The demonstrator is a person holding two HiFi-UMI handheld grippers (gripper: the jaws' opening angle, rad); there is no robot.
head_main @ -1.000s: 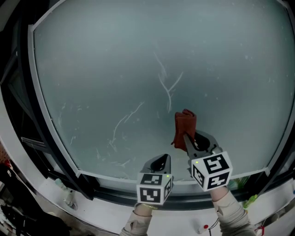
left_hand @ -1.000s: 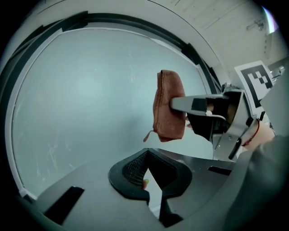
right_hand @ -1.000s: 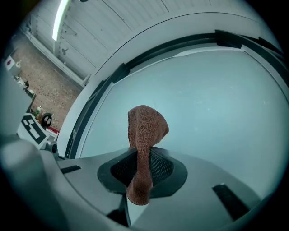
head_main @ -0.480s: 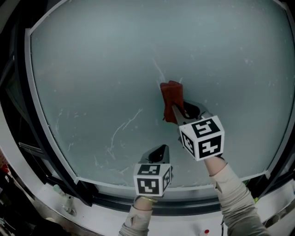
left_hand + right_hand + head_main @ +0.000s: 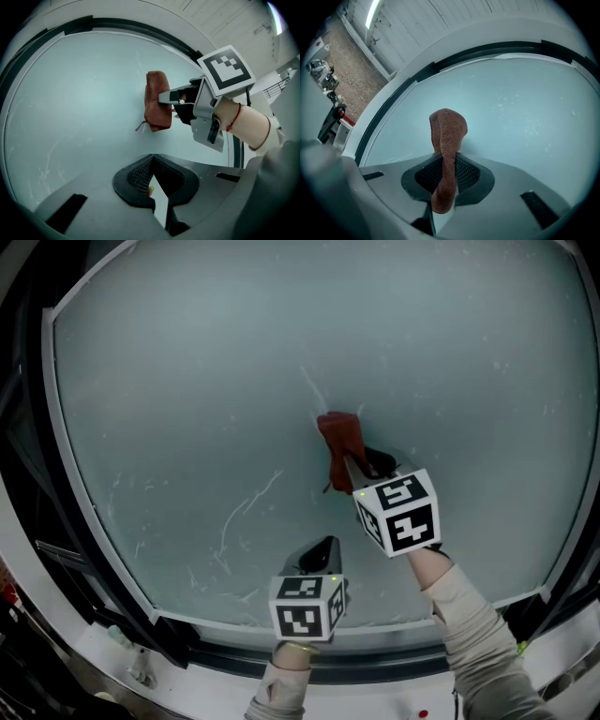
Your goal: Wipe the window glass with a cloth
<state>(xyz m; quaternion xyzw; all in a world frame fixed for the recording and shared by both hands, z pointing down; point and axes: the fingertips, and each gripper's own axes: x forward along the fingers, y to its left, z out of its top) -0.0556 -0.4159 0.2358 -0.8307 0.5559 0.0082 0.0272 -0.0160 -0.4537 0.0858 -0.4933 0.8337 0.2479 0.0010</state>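
The frosted window glass point(image 5: 187, 381) fills the head view, with thin white streaks point(image 5: 246, 510) at its lower left. A rust-red cloth point(image 5: 338, 440) is pressed flat on the glass near the middle. My right gripper point(image 5: 349, 463) is shut on the cloth's lower part; in the right gripper view the cloth point(image 5: 449, 131) stands up between the jaws of my right gripper point(image 5: 447, 164). My left gripper point(image 5: 322, 550) hovers lower, close to the glass, shut and holding nothing. The left gripper view shows the cloth point(image 5: 157, 101) and the right gripper point(image 5: 163, 97) above my left gripper point(image 5: 151, 182).
A white inner frame point(image 5: 70, 474) and a dark outer frame point(image 5: 375, 659) border the glass. Small items rest on the sill at the lower left point(image 5: 127, 652), and something green point(image 5: 518, 648) lies at the lower right. Brick ground point(image 5: 351, 70) shows beside the window.
My right gripper has carried the cloth up and to the left across the glass, over the central streaks, most of which are gone. The left gripper has hardly moved.
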